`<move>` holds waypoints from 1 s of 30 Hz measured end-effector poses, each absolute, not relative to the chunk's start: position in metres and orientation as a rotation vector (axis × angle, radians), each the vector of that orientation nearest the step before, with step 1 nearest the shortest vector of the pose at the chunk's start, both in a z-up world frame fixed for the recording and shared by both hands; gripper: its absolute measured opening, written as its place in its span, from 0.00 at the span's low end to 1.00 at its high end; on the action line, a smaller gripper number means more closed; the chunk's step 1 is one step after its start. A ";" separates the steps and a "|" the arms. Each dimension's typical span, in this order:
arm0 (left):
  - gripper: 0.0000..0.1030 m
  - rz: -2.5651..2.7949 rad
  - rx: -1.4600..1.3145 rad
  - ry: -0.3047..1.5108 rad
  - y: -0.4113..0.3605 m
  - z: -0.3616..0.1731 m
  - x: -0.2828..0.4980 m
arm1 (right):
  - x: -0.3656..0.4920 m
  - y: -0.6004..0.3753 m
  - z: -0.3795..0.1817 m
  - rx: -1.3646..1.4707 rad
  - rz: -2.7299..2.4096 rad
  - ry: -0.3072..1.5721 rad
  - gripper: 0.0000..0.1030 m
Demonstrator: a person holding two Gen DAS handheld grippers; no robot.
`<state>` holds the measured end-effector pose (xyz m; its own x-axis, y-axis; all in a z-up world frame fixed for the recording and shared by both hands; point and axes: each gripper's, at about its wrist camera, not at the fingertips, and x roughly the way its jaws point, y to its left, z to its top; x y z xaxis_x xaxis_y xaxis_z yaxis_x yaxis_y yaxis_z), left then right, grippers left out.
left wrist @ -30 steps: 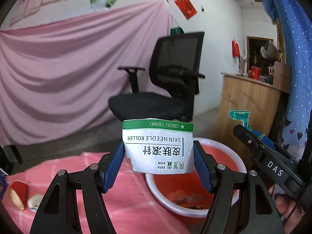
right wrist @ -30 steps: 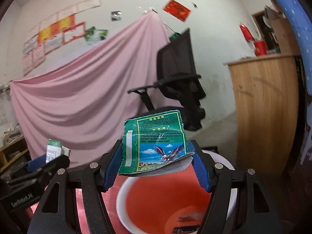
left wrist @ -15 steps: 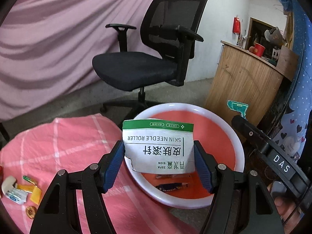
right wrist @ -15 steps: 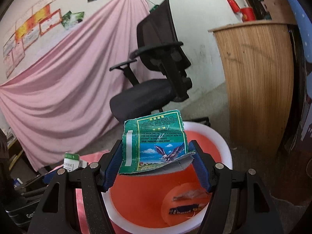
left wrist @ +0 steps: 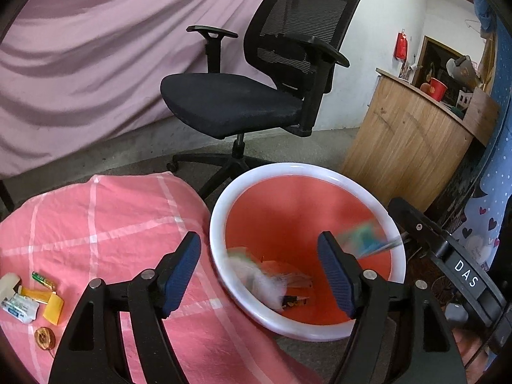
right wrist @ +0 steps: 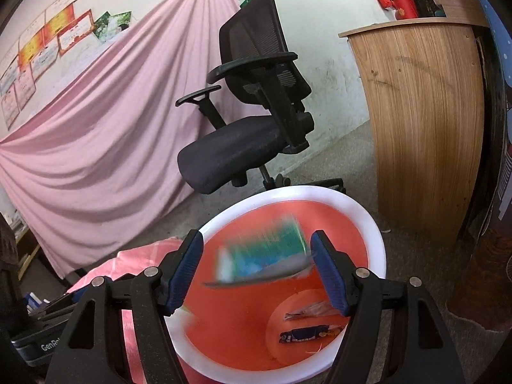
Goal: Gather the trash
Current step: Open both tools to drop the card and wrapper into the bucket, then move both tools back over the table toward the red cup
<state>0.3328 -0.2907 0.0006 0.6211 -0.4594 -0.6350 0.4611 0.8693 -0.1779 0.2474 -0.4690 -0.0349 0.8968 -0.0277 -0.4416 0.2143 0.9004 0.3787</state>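
Observation:
Both grippers hang over an orange basin with a white rim (left wrist: 220, 211) (right wrist: 368, 220). My left gripper (left wrist: 257, 241) has its jaws opening with nothing between the pads. Below it the white "skin needle roller" box (left wrist: 260, 276) is a blur, dropping into the basin. My right gripper (right wrist: 256, 240) is also opening. The green eagle packet (right wrist: 265, 254) is blurred between its fingers, loose and falling; the left wrist view shows this green packet (left wrist: 363, 240) too. A dark wrapper (right wrist: 307, 334) and other scraps lie on the basin floor.
A pink checked cloth (left wrist: 105, 224) covers the surface left of the basin, with a battery (left wrist: 43, 280), yellow wrappers (left wrist: 52, 308) and small white bits at its left edge. A black office chair (left wrist: 243, 102) and a wooden counter (left wrist: 406, 140) stand behind.
Both grippers tipped down over the basin. Their jaws spread apart and let go of the white box and the green packet, which now drop into the basin.

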 end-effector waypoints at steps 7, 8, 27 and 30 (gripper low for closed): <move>0.72 -0.499 -0.038 0.703 -0.274 0.003 0.331 | 0.247 -0.466 -0.033 0.430 -0.127 0.431 0.72; 0.73 -0.492 -0.047 0.696 -0.271 0.005 0.330 | 0.247 -0.465 -0.032 0.426 -0.124 0.424 0.73; 0.98 -0.188 -0.111 0.272 -0.160 0.055 0.256 | 0.220 -0.386 0.017 0.223 0.042 0.097 1.00; 0.98 -0.151 -0.100 0.228 -0.142 0.058 0.241 | 0.215 -0.368 0.024 0.188 0.085 0.044 1.00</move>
<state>0.2410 -0.1416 0.0580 0.9629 -0.1598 -0.2173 0.1371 0.9837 -0.1160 0.2154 -0.3684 0.0236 0.9954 0.0882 -0.0362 -0.0799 0.9789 0.1881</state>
